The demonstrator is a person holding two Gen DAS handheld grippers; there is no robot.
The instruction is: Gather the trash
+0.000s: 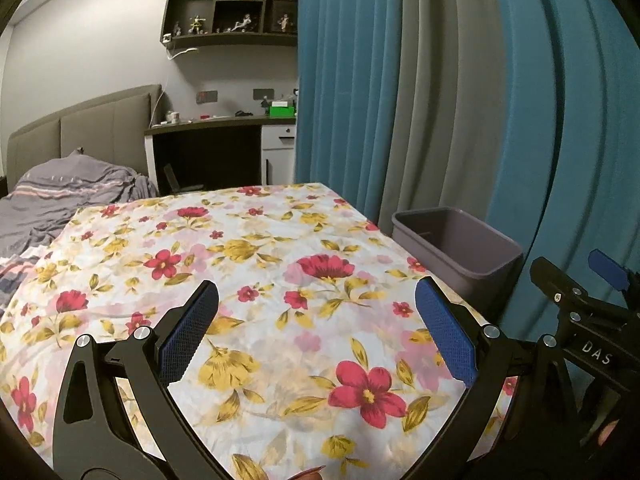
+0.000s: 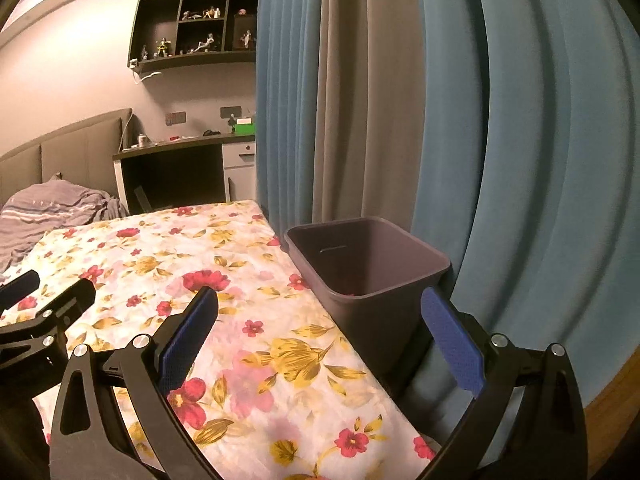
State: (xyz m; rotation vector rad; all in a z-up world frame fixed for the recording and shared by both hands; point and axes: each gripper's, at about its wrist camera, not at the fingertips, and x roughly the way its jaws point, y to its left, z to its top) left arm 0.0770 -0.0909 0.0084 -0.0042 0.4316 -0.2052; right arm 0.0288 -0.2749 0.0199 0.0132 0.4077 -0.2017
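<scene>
Left tongs (image 1: 316, 328): black frame, blue textured pads, spread wide, nothing between them. They hang over the middle of the surface draped in a white cloth printed with red and yellow flowers (image 1: 248, 264).

Right tongs (image 2: 320, 340): same build, also spread wide and empty. They hang over the cloth's edge nearest the bin; the right-hand pad (image 2: 452, 344) shows in front of the bin's outer wall, whether touching cannot be told.

Grey-purple square plastic bin (image 2: 384, 320): stands just beside the cloth-covered surface, against the blue and grey pleated curtain (image 2: 500, 140). Its mouth is open and upright. From the right tongs it lies forward and slightly right, close by; from the left tongs it lies forward and well to the right (image 1: 456, 248), past the cloth's edge. Right tongs judged the nearer. A small reddish bit shows low inside the bin in the right wrist view; what it is cannot be told.

Trash: no loose piece can be picked out on the cloth in either view, though the busy print could hide something small. Judged: collecting is either finished or a piece lies out of frame.

Beyond the bin, away from the curtain: a bed with striped grey bedding (image 1: 60, 200).
</scene>
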